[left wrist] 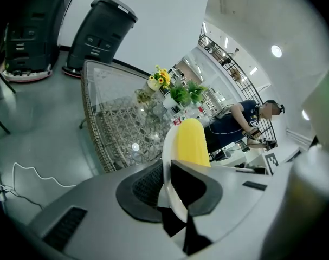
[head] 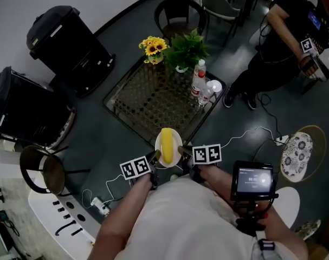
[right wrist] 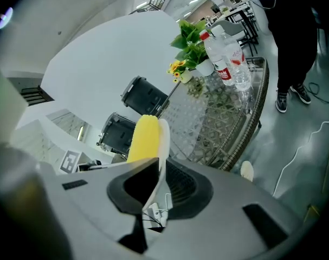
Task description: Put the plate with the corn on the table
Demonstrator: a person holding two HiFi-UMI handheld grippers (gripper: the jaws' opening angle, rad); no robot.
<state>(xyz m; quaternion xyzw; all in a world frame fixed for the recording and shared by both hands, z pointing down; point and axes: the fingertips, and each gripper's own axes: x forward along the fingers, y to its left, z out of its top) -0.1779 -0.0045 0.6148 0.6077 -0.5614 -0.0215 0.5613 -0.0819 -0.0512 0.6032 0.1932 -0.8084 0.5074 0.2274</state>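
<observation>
Head view: we record a white round plate (head: pixel 178 141) at lower centre of the frame, carrying a yellow corn cob (head: pixel 167 145) laid lengthwise. The plate sits over the near corner of the glass-topped wicker counter (head: pixel 148 99); we cannot tell whether it touches the glass. The left gripper (head: pixel 155 157) meets the plate's left rim and the right gripper (head: pixel 181 151) its right rim. At the counter's far end stand clear plastic bottles (head: pixel 199 79), a green potted plant (head: pixel 186 47) and yellow sunflowers (head: pixel 153 46).

Left gripper view: the fingers (left wrist: pixel 147 186) are clenched on the plate's rim (left wrist: pixel 168 145), which runs edge-on up the centre. The corn cob (left wrist: pixel 191 142) lies just right of the rim, with the counter (left wrist: pixel 107 104) beyond at centre left.

Right gripper view: the fingers (right wrist: pixel 178 183) grasp the opposite rim of the plate (right wrist: pixel 164 140). The corn cob (right wrist: pixel 144 137) shows left of it, and the counter (right wrist: pixel 218 123) lies to the right.
</observation>
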